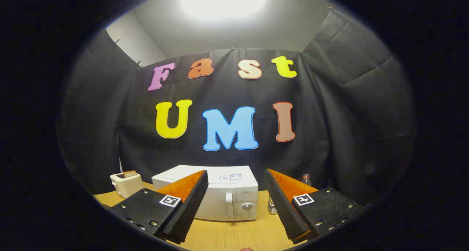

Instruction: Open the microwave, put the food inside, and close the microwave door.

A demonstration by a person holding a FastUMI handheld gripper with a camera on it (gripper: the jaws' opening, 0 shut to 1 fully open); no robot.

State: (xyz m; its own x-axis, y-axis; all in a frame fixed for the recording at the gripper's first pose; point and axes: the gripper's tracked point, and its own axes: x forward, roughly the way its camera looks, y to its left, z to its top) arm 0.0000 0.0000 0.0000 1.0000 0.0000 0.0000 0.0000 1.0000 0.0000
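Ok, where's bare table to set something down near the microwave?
Bare tabletop lies in front of the shut microwave, between the open gripper fingers. It is tighter beside the toaster and around the bottle and jar.

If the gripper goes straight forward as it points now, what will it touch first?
Probably the front of the closed microwave, near its handle. The open gripper holds nothing, and bare table lies between; depth is unclear.
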